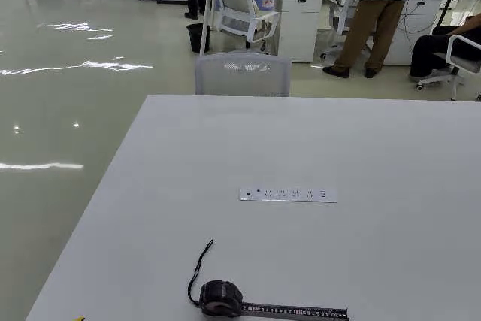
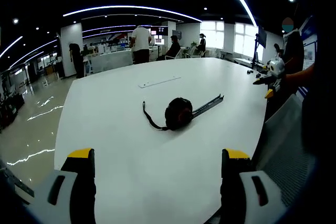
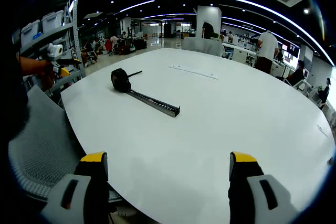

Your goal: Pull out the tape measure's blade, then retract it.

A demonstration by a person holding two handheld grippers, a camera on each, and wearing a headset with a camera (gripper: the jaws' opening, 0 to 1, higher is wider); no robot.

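Tabletop (image 1: 316, 140) white and broad, with a grey mesh chair (image 1: 242, 74) at its far edge and a pale label strip (image 1: 288, 195) lying flat mid-surface.

Tape measure (image 1: 221, 298) – dark round case, on the tabletop close to the near edge. Its wrist strap (image 1: 199, 264) trails away from the case toward the far side. The blade (image 1: 297, 311) is out of the case and lies flat along the near edge toward the person's right, hook end resting on the surface.

Left gripper (image 2: 158, 153): yellow-tipped fingers (image 2: 81, 153) spread wide with nothing between them, held back off the tabletop edge and aimed at the case from well apart.

Right gripper (image 3: 168, 157): fingers (image 3: 241, 157) likewise wide apart and empty, back from the edge and facing the blade's hook end.

Step in hand, as I judge it: the pull-out looks done, since the blade lies extended and neither gripper touches it. The retract remains.

Next move likely calls for one gripper to come in and pin the case so it cannot skid, probably the left, being on the case's side. The other then frees the blade or guides it back. I cannot tell from here whether a lock holds the blade. If it does, it needs a small, precise press. Risk – the blade snaps in fast and whips the hook, or the case slides across the smooth surface.
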